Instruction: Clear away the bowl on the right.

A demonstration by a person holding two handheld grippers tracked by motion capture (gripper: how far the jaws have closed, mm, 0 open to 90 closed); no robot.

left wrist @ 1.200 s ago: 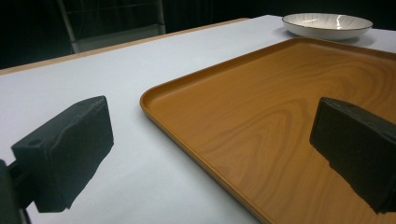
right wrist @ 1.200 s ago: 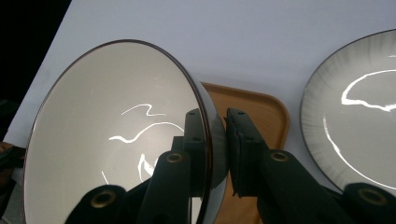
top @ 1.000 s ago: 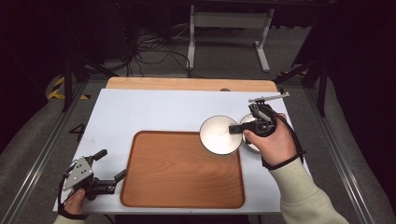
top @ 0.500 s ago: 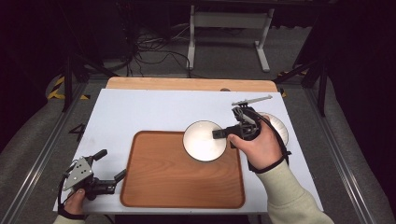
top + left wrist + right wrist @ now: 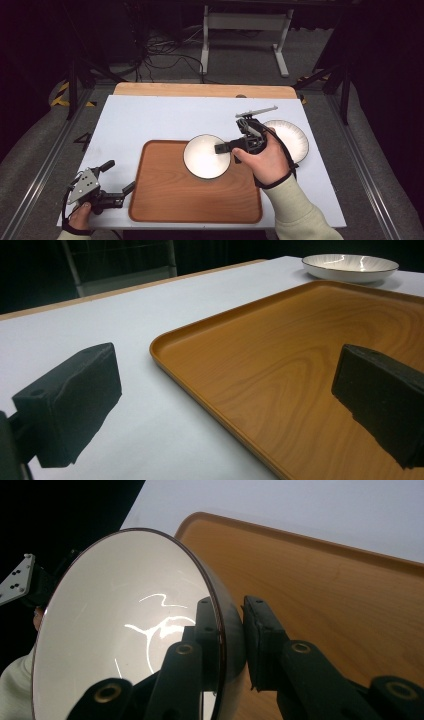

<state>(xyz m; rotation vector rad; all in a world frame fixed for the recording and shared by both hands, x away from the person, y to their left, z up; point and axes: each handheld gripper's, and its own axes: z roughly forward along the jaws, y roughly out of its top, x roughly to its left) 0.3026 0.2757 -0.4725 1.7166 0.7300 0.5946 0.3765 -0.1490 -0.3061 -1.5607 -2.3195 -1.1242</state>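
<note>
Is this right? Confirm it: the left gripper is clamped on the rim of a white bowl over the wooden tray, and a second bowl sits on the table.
Wrong gripper. The high view shows the right gripper clamped on the bowl over the wooden tray; the left gripper is open, holding nothing. The second bowl does sit on the table.

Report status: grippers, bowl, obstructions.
Right hand-held gripper clamped on bowl rim, over tray. Left hand-held gripper open at tray corner. Second bowl on table, clear.

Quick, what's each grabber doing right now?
Left gripper: open, holding nothing, beside the wooden tray.
Right gripper: shut on the rim of a white bowl, over the tray.
</note>
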